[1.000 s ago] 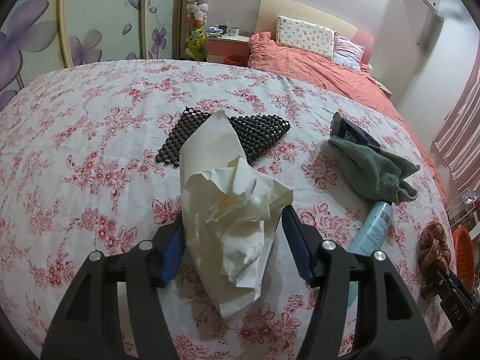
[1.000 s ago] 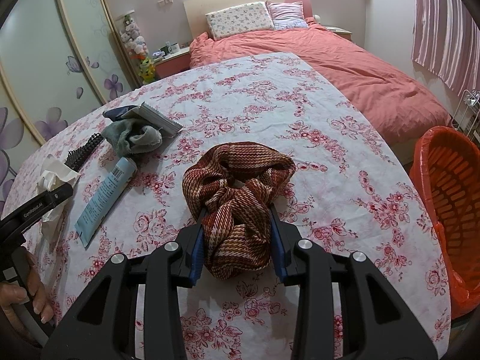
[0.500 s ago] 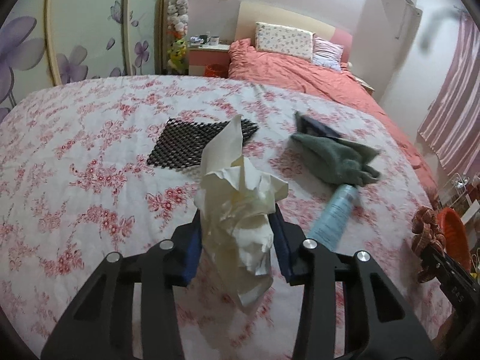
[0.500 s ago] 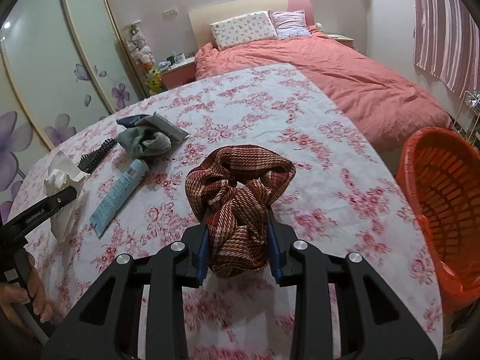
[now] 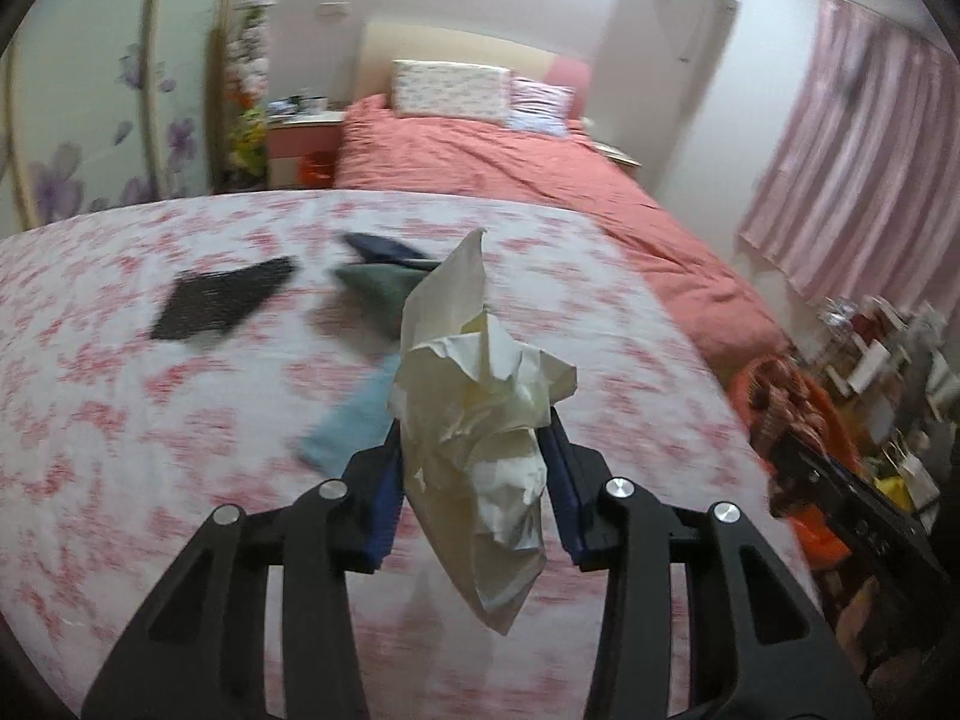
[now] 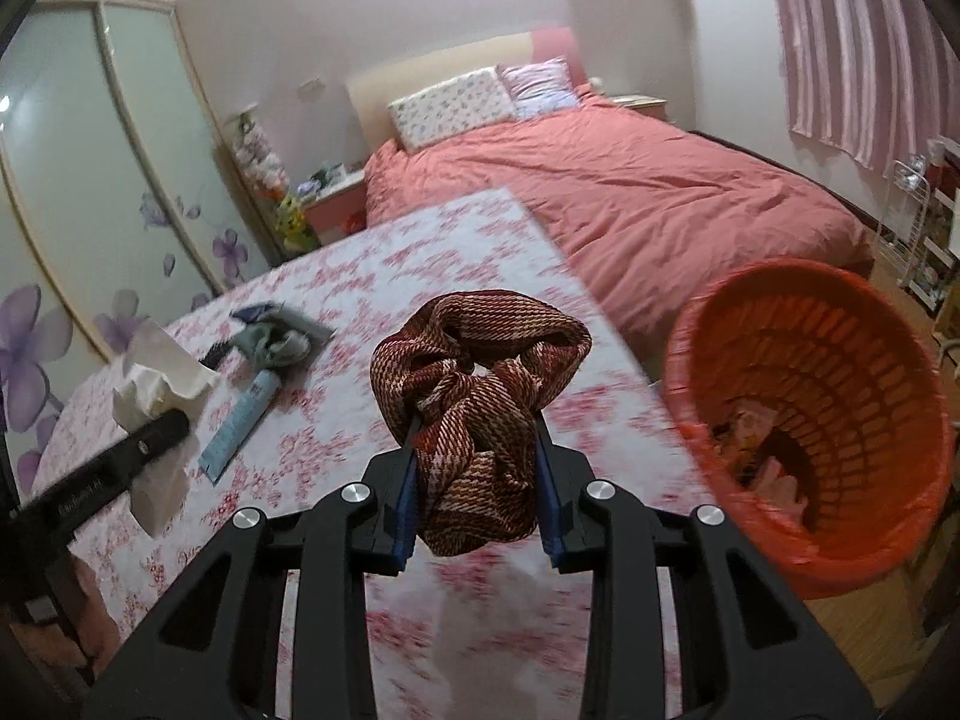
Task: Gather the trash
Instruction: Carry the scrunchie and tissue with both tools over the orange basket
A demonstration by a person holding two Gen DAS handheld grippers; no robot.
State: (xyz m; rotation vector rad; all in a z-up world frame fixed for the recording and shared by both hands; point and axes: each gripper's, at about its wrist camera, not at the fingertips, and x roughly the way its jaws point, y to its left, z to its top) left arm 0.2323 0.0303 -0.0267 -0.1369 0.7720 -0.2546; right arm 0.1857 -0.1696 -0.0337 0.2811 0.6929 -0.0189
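Crumpled paper pinched in left gripper jaws, woven scrunchie in right gripper jaws, w/ orange basket nearby.

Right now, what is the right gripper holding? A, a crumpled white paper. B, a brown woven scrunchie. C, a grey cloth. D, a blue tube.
B: in the right wrist view the right gripper has its blue pads pressed against both sides of the brown woven scrunchie, lifted clear of the floral tablecloth, while the crumpled white paper sits in the left gripper.
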